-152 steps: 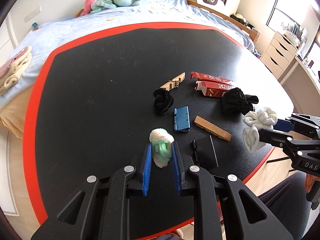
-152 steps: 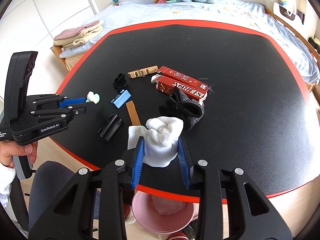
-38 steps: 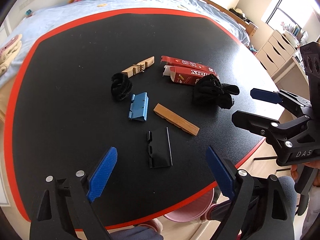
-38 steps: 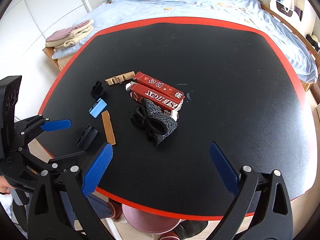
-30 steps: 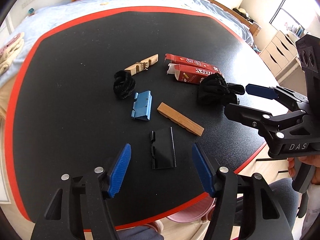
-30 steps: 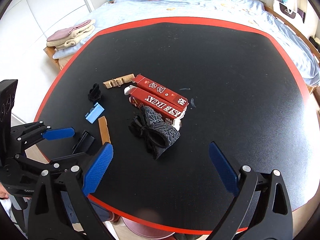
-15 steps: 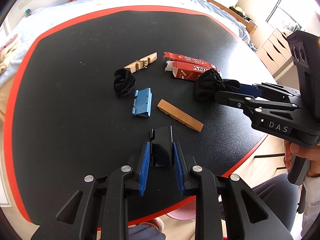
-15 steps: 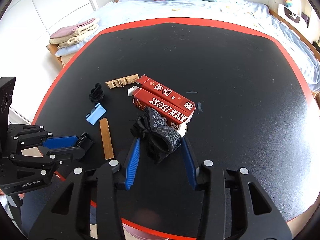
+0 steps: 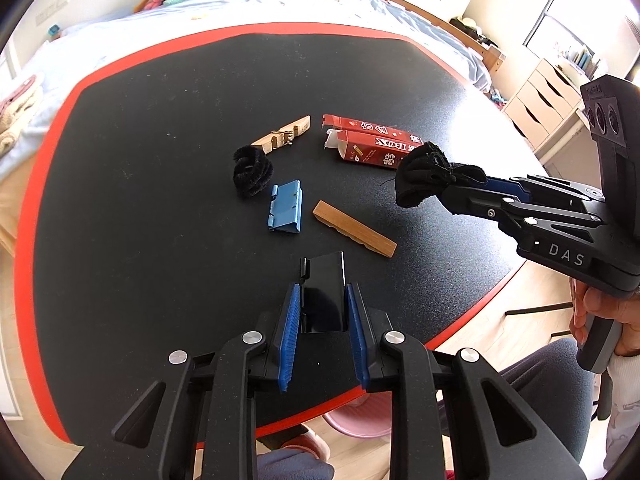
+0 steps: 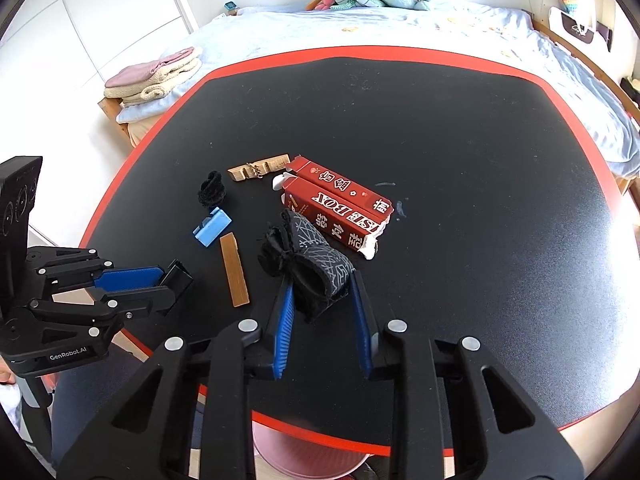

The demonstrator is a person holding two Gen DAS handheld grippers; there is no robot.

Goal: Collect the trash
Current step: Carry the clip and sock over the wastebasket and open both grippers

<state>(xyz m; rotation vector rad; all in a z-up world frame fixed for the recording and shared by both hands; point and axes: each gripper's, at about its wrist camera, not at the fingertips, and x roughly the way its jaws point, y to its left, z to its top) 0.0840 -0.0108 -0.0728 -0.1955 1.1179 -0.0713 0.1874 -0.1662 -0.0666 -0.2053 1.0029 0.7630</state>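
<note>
My left gripper [image 9: 322, 316] is shut on a flat black plastic piece [image 9: 324, 284] near the table's front edge; it also shows in the right wrist view [image 10: 176, 276]. My right gripper [image 10: 322, 312] is shut on a bundled black patterned sock [image 10: 310, 270], lifted a little off the table; the sock shows in the left wrist view [image 9: 424, 174]. On the black table [image 9: 140, 160] lie a red carton [image 10: 340, 204], a wooden strip [image 10: 235, 270], a blue clip piece [image 10: 212, 226], a black fuzzy ring [image 10: 212, 190] and a wooden clothespin half [image 10: 258, 168].
A pink bin [image 10: 312, 456] stands on the floor below the table's front edge. A bed [image 10: 400, 28] with plush toys lies behind the table. Folded towels [image 10: 152, 80] sit at the left. White drawers [image 9: 540, 104] stand at the right.
Both grippers dropped their earlier socks, opened wide, then closed: the left on the black plastic piece, the right on the black sock, which now hangs off the table.
</note>
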